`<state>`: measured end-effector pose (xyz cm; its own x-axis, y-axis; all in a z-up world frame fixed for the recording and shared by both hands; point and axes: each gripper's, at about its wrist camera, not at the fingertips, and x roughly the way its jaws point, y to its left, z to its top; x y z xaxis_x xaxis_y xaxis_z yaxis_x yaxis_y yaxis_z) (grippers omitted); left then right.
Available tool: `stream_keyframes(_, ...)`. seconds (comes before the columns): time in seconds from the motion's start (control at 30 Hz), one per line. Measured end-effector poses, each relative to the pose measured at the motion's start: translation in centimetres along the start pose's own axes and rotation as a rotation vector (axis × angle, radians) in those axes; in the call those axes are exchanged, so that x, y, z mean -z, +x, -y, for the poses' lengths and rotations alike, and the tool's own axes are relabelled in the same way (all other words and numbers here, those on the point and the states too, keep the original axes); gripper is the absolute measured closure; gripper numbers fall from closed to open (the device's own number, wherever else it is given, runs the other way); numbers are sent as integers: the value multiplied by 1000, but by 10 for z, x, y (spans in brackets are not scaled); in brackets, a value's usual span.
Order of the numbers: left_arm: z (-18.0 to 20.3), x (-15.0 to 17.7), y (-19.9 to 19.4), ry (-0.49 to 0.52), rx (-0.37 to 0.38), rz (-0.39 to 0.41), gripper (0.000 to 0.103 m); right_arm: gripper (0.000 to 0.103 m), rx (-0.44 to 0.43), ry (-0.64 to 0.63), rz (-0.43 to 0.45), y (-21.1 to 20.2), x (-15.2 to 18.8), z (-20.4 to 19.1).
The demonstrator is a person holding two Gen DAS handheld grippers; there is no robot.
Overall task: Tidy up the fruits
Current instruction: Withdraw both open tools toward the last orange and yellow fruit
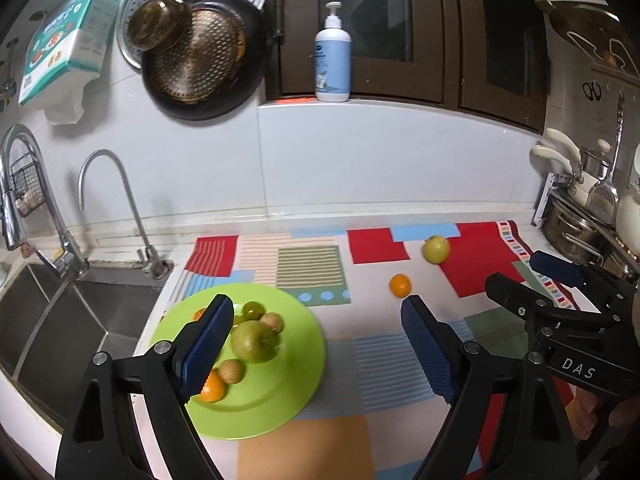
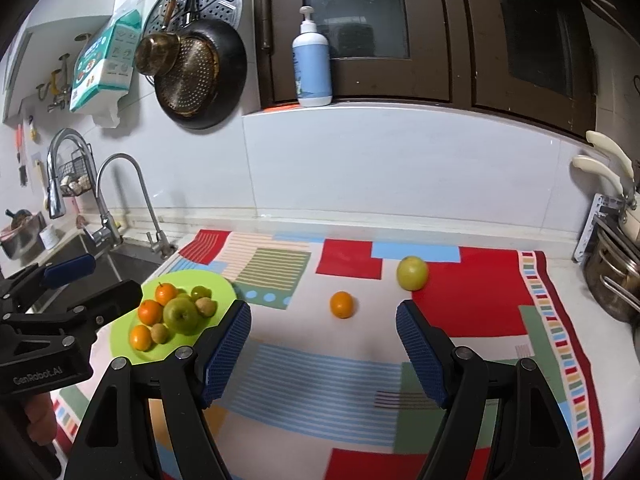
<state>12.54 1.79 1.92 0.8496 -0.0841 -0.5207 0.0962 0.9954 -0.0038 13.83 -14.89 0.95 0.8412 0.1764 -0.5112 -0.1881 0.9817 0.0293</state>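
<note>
A lime green plate (image 1: 280,384) (image 2: 218,284) on the patterned mat holds a green apple (image 1: 253,341) (image 2: 181,315), small oranges (image 1: 213,388) (image 2: 150,311), brown round fruits and a green grape-like fruit. A loose orange (image 1: 400,285) (image 2: 342,304) and a yellow-green apple (image 1: 437,249) (image 2: 412,272) lie on the mat to the right. My left gripper (image 1: 316,344) is open and empty just right of the plate. My right gripper (image 2: 323,344) is open and empty, hovering just in front of the loose orange. Each gripper shows in the other's view.
A steel sink (image 1: 72,320) with two faucets lies left of the mat. Pots and a knife rack (image 2: 612,264) stand at the right. A pump bottle (image 1: 333,54) sits on the window ledge. Pans hang on the wall.
</note>
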Motion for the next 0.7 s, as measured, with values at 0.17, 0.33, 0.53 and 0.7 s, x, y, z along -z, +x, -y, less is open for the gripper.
stream_keyframes(0.17, 19, -6, 8, 12, 2, 3, 17, 27, 3, -1, -8, 5, -4, 21)
stream_keyframes(0.33, 36, -11, 21, 14, 8, -4, 17, 27, 13, -28, -10, 12, -6, 38)
stream_keyframes(0.53, 52, -15, 44, -3, 30, -37, 17, 27, 10, -45, -24, 27, -12, 58)
stream_keyframes(0.7, 62, -19, 66, -18, 41, -71, 17, 27, 7, -43, -48, 44, -15, 73)
